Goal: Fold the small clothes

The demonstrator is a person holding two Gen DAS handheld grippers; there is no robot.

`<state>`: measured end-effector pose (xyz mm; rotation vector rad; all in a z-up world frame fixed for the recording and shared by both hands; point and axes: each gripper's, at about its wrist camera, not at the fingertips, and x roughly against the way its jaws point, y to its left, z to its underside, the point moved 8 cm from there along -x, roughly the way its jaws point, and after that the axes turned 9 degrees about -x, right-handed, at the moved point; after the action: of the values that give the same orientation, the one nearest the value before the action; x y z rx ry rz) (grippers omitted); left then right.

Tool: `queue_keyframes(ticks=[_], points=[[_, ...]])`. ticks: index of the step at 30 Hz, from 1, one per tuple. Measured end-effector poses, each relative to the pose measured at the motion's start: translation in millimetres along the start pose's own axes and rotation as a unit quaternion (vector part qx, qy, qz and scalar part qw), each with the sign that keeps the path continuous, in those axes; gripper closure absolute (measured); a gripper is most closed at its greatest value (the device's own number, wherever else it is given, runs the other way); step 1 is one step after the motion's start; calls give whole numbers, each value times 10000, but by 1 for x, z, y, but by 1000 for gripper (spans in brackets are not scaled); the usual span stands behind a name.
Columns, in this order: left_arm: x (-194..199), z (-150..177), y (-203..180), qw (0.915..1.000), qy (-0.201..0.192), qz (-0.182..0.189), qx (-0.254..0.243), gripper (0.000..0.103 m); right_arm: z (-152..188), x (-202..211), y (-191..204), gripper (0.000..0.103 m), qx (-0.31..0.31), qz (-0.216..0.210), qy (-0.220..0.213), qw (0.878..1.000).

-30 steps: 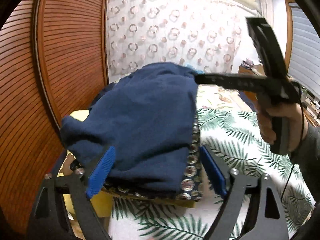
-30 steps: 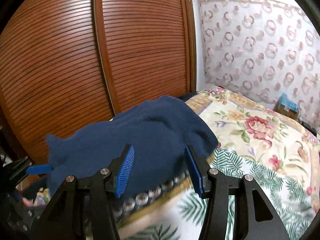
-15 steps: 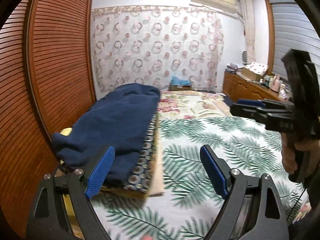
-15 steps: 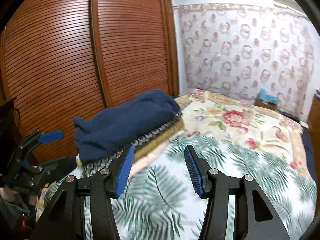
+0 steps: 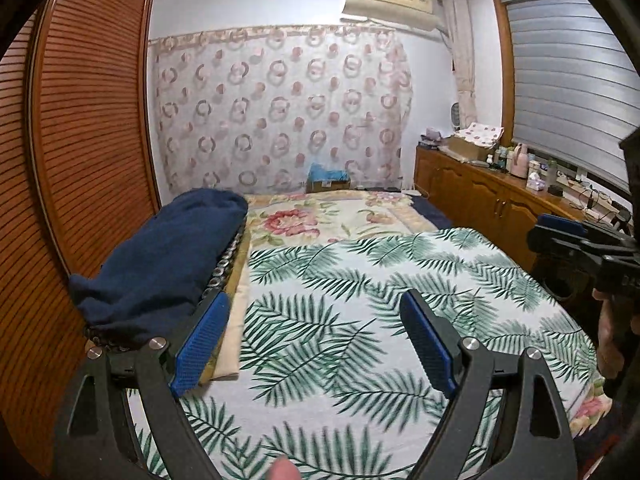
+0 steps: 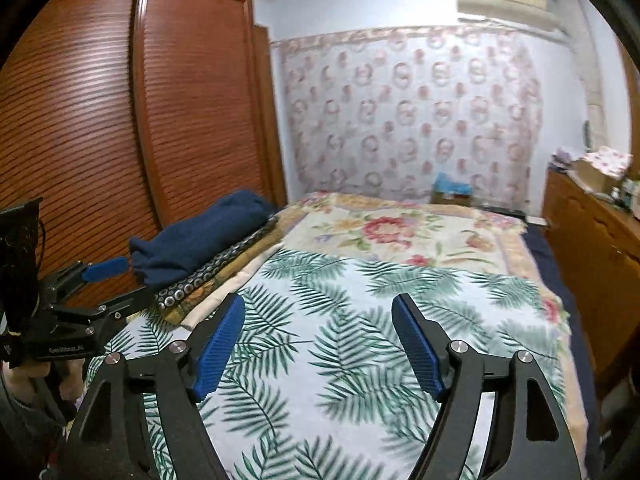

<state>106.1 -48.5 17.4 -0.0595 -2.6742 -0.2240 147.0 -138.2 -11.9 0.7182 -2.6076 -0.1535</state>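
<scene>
The folded navy garment (image 5: pixel 160 264) lies on top of a small stack of folded cloths at the bed's edge, hard against the slatted wooden wardrobe (image 5: pixel 88 128). Taking that stack as the mark, both claws hang above the palm-leaf sheet (image 5: pixel 360 280) beside it, clear of the garment.

The left claw (image 5: pixel 316 344) stands wide apart with nothing between its blue pads; its left pad (image 5: pixel 200 340) overlaps the stack's near corner in the left wrist view, though whether they touch cannot be told. The right claw (image 6: pixel 320 344) is also apart and empty, its jaws having just been opening.

The left wrist view alone shows the right claw (image 5: pixel 560 232) from the side, far from the stack at the frame's right edge, with a hand (image 5: pixel 612 336) under it, plus the window blind (image 5: pixel 568 80). The right wrist view alone shows the left claw (image 6: pixel 104 272) just beside the stack's near end, and more of the wardrobe (image 6: pixel 120 120).
</scene>
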Motion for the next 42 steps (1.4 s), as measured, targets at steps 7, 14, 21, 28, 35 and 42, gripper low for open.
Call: queue_keyframes(ticks=[7, 14, 21, 28, 35, 42], points=[[17, -20, -13, 9997, -190, -130, 28, 15, -5, 63, 3, 24, -187, 554, -464, 9972], [24, -25, -19, 9996, -259, -73, 60, 15, 6, 86, 17, 24, -240, 875, -631, 9939], [26, -26, -20, 9995, -297, -72, 58, 15, 12, 82, 26, 24, -288, 904, -619, 9936], [28, -25, -18, 9994, -311, -74, 92, 15, 11, 76, 27, 24, -284, 962, -576, 9933], [27, -25, -17, 9994, -311, -66, 101, 15, 7, 70, 19, 24, -302, 960, -565, 9933], [28, -24, -16, 9994, -311, -70, 104, 15, 6, 70, 18, 24, -300, 951, -566, 9934]])
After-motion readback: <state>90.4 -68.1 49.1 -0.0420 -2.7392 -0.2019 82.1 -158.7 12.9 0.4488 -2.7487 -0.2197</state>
